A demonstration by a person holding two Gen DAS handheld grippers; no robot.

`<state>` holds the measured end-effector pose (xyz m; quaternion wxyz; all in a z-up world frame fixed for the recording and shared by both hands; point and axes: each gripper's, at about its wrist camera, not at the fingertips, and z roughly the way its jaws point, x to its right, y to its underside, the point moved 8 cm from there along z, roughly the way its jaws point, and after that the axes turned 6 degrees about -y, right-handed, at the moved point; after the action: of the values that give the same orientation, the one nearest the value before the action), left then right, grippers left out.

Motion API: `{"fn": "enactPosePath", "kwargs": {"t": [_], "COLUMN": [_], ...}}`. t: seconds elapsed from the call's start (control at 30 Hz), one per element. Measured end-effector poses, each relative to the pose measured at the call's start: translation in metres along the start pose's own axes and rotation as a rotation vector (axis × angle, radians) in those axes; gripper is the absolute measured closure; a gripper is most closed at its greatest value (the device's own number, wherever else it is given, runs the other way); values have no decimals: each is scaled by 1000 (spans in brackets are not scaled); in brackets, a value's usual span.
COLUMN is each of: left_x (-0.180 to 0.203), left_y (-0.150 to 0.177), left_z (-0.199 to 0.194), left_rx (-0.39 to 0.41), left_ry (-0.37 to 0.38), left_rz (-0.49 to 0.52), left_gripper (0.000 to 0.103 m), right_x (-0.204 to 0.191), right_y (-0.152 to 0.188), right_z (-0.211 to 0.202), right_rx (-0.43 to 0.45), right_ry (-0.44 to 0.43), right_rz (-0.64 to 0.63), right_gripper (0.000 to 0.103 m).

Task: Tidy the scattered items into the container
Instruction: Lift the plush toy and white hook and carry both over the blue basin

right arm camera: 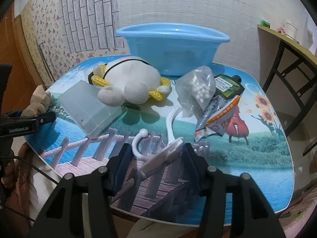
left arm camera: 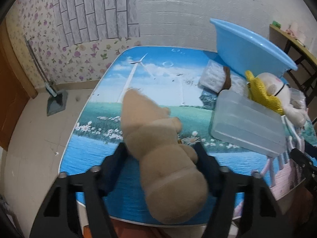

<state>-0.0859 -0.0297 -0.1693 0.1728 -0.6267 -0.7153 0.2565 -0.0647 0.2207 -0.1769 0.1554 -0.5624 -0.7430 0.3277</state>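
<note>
Floral wallpaper, white brick wall, pale tiled floor

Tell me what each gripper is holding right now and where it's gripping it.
The left gripper holds the tan plush toy around its middle. The right gripper has a white plastic hook between its fingers, but whether they clamp it cannot be told.

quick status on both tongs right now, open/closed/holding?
Left tongs: shut on the tan plush toy, held above the table.
Right tongs: around the white plastic hook; whether they are clamping it cannot be told.
</note>
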Motion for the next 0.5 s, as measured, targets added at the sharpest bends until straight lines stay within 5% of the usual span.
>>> {"fn": "enactPosePath", "kwargs": {"t": [0.5], "left_x": [9], "left_y": [-27], "left_z": [-54], "left_rx": [156], "left_ry": [47], "left_rz": [17], "left_gripper": [47], "right_x": [-6], "right_y": [-13], "right_z": [-35], "right_rx": [95], "right_ry": [-119], "right_rz": [75], "right_gripper": [50]}}
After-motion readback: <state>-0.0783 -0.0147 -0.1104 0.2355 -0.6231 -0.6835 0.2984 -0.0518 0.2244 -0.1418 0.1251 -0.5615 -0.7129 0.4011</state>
